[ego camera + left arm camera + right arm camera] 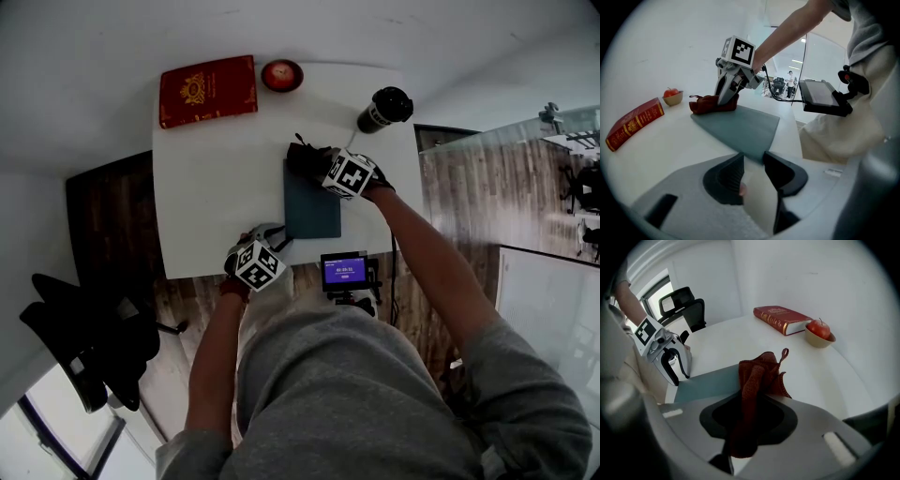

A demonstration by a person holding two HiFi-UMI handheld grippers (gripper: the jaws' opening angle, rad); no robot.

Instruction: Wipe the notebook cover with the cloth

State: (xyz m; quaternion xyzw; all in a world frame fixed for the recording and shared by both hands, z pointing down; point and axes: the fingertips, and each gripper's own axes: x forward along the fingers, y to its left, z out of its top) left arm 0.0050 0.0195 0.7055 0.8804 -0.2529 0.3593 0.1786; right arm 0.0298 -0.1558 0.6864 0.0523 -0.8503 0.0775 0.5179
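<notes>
Cloth (pixel 761 371) clamped in right gripper (pixel 314 161), at notebook's (pixel 312 211) far short edge. Long axis of notebook running from there toward near edge: likely wipe direction. Left gripper (pixel 752 161) with jaws apart at notebook's near left corner, nothing pinched.

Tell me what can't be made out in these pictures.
Pads of the right gripper: right gripper view, buried in the cloth.
Far end of the notebook: head view, under the cloth and gripper.
Text on the small screen: head view, too small.
Title of the red book: all views, too small or blurred.
</notes>
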